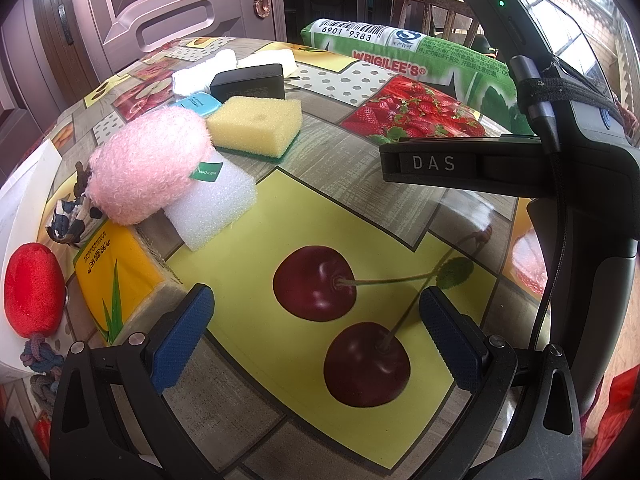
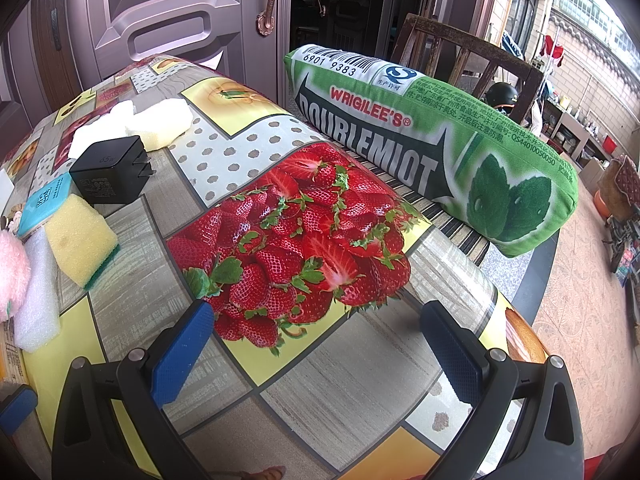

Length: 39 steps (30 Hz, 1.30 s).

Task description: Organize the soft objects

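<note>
Both grippers idle, nothing picked up. Left gripper: blue pads spread wide, empty, hovering over the cherry print on the fruit-pattern vinyl tablecloth. Right gripper: also spread wide and empty, over the strawberry print.

Soft items, relative to the left tool:
- fluffy pink plush toy, ahead-left, leaning on a white foam block
- yellow sponge with green scrub base, further ahead, just beyond the plush
- red plush ball with a knotted rope, far left
- yellow tissue pack, just beside the left pad

Relative to the right tool: long green chewing-gum-print pillow ahead-right at the table's far edge; two white foam pieces far ahead-left, behind a black charger brick, which is hard, so skip it.

Step, my read: pre-grasp, target not committed. No bin visible, so the drop spot is unclear.

Next move probably: left tool swings ahead-left and straddles the plush or the white foam block. The plush sits on the foam, so take it first or the stack shifts. Close gently, everything compresses.
</note>
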Motion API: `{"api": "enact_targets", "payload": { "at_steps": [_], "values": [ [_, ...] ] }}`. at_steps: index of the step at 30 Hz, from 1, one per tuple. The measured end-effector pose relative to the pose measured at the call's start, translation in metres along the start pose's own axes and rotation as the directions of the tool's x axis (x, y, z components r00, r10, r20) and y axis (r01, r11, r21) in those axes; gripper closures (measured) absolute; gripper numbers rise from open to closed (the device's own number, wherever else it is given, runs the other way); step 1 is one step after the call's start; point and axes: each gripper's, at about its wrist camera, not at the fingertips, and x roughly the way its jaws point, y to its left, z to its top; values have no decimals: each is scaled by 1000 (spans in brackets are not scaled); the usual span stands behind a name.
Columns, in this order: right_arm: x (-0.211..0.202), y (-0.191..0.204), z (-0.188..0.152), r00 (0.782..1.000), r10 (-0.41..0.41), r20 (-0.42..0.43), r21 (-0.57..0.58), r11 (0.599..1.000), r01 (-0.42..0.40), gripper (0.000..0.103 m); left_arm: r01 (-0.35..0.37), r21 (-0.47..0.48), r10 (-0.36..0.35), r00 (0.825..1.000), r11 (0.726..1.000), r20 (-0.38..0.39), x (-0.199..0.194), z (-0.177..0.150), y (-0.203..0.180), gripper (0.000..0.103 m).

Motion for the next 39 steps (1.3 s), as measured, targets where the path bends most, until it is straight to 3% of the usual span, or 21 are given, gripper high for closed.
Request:
{"api": "enact_targets", "payload": {
  "at_steps": [23,30,35,39],
  "values": [
    [2,3,1,1000,19,-1,-7,1000,-19,0,0,1,0,1000,1000,0,-1,0,1,1],
    [7,-3,7,993,120,-13,-177,977,-120,0,-6,-10,6,1000,1000,-1,-1,2,0,1],
    [5,-5,6,988,154,-20,-222,963,-155,0,-55,-83,54,998,995,-20,0,6,-4,1],
    [0,-12,3,977,212,-29,-265,941,-212,0,-128,-225,127,992,966,-17,-16,1,-3,1]
  ]
}}
